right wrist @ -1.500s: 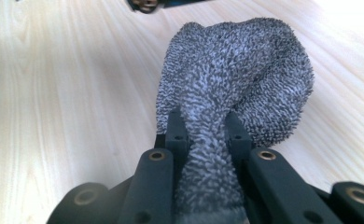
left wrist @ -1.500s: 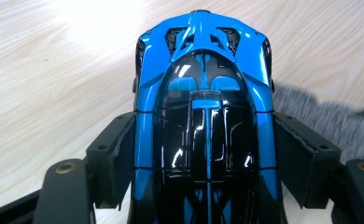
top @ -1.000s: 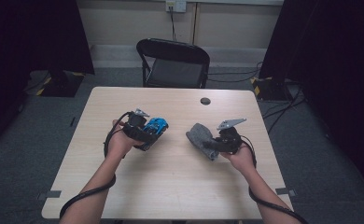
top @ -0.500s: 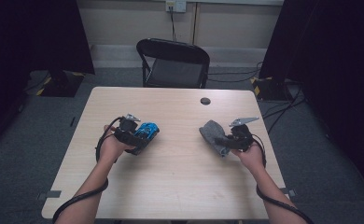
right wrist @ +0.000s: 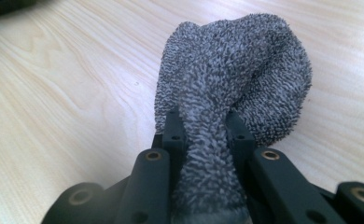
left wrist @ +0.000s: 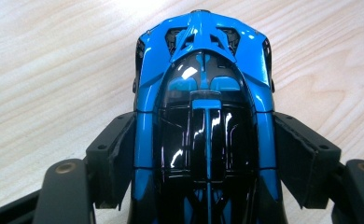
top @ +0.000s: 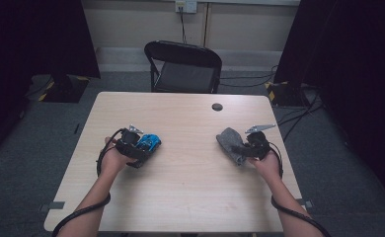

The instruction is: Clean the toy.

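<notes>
A glossy blue and black toy car (left wrist: 203, 70) sits nose away between the jaws of my left gripper (left wrist: 203, 128), whose pads (left wrist: 115, 154) press on its two sides. In the high view the car (top: 151, 142) and left gripper (top: 143, 147) are low over the left half of the table. My right gripper (right wrist: 204, 122) is shut on a bunched grey terry cloth (right wrist: 250, 60), which bulges out beyond the fingertips and hangs just over the wood. In the high view the cloth (top: 227, 140) and right gripper (top: 241, 149) are over the right half.
The light wooden table (top: 190, 197) has a small black round cap (top: 217, 106) near its far edge. A black folding chair (top: 185, 64) stands behind the table. Cables run over the grey floor at the right (top: 289, 98).
Both hands have drawn apart: the left with the car went left and lower toward the table, the right with the cloth went right. Both grips are unchanged.
</notes>
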Demonstrator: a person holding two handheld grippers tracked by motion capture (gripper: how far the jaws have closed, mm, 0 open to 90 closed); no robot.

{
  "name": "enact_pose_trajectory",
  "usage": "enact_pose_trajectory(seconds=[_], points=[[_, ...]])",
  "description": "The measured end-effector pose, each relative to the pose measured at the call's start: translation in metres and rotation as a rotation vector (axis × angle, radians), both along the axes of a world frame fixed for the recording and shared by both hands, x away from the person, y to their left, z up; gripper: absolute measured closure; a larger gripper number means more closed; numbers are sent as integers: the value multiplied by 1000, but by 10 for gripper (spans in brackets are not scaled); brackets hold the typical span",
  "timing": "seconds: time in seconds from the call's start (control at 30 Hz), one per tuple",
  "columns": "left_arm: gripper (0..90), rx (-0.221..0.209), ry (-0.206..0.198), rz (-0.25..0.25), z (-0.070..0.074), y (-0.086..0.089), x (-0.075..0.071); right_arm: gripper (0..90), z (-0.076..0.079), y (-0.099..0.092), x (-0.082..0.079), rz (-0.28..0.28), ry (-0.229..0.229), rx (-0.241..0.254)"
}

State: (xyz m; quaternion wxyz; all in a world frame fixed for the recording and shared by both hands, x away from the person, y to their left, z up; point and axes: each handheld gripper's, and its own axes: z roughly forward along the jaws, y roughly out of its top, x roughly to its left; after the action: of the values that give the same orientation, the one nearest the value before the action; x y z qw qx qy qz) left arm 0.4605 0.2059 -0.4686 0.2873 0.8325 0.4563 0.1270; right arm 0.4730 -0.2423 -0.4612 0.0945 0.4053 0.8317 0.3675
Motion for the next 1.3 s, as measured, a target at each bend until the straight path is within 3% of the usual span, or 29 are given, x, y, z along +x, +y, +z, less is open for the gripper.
enact_pose_trajectory(seconds=[0.43, 0.7, 0.9, 1.0, 1.07, 1.3], points=[[279, 29, -16, 9, -13, -4, 0, 678, -9, 3, 0, -30, 18, -16], [276, 58, -33, -11, -14, -8, 1, 569, -9, 1, 0, -33, 9, -7], [274, 56, -32, -14, -14, -8, 1, 482, -8, 1, -1, -37, 0, -3], [261, 35, -34, -6, -15, -7, 0, 456, -8, 0, -2, -39, -4, -1], [228, -7, -54, -3, -12, -6, -1, 431, -5, 1, -2, -42, -17, -2], [196, -8, -97, -39, 11, -8, -2, 390, 6, 4, -3, -34, -39, 10]])
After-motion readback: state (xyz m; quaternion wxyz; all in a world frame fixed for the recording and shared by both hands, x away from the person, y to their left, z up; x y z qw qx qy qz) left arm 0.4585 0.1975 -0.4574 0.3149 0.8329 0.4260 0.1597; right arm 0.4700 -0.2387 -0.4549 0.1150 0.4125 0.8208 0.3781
